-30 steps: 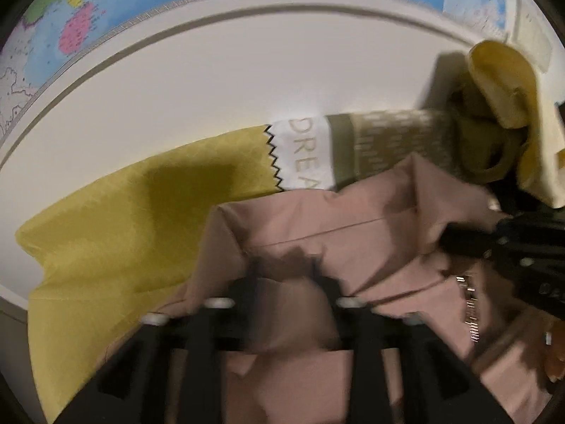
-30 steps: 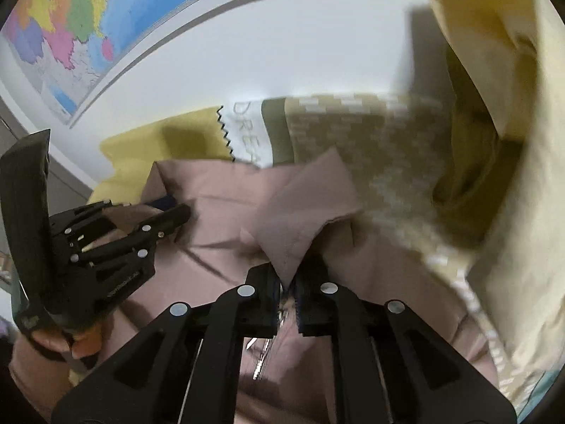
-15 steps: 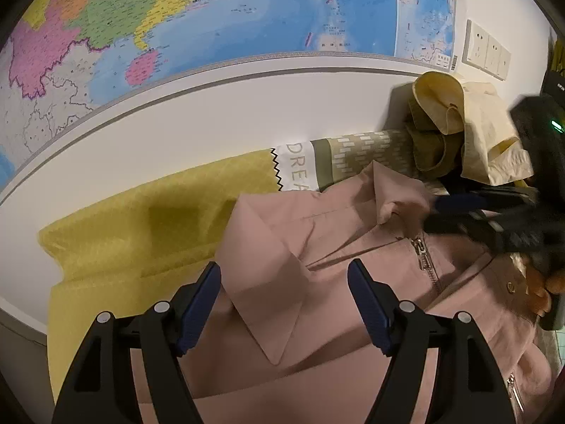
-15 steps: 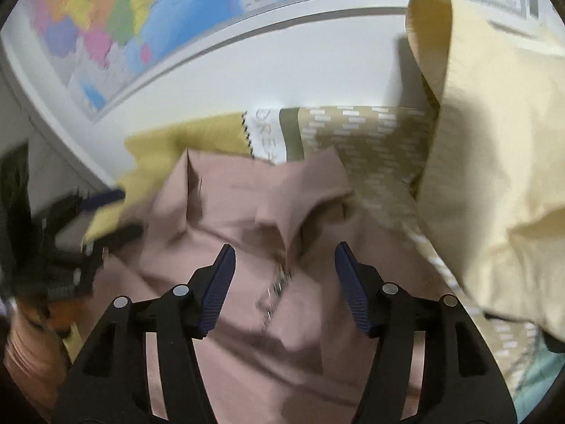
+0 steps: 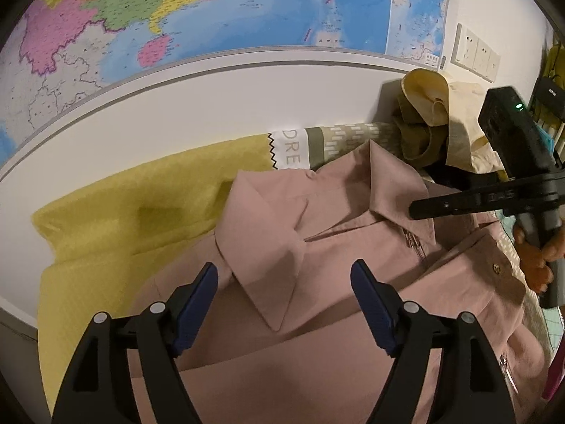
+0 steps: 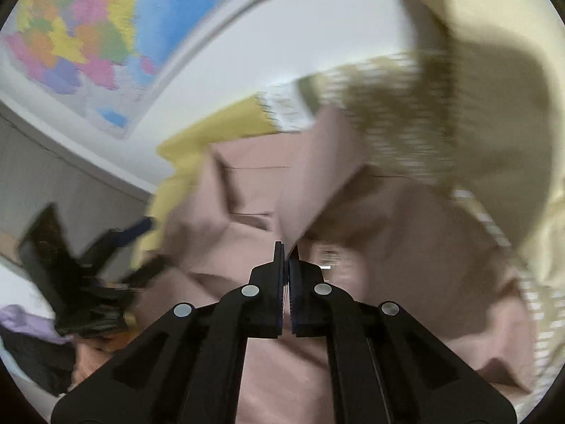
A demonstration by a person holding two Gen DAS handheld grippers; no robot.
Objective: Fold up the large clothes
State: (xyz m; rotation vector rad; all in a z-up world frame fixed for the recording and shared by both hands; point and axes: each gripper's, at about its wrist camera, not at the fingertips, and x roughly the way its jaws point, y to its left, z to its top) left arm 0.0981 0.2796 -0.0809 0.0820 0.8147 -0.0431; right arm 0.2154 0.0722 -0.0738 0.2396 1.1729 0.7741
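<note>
A: Where is the left gripper (image 5: 284, 281)?

B: Held over the pink shirt (image 5: 317, 254), fingers spread wide with the near collar point between them, touching nothing. The shirt lies collar up on a yellow cloth (image 5: 134, 219), on a white table (image 5: 176, 120).

A: And the right gripper (image 6: 286, 251)?

B: It reaches in from the right, handle gripped by a hand (image 5: 536, 247). In its own view the fingers are pressed together at the shirt's far collar flap. That view is badly blurred, so I cannot tell if cloth is pinched between them.

A: What else is hard to see?

B: The shirt's lower part is cut off. A cream garment (image 5: 455, 120) is heaped at the right, and a map (image 5: 212, 10) fills the wall behind.
</note>
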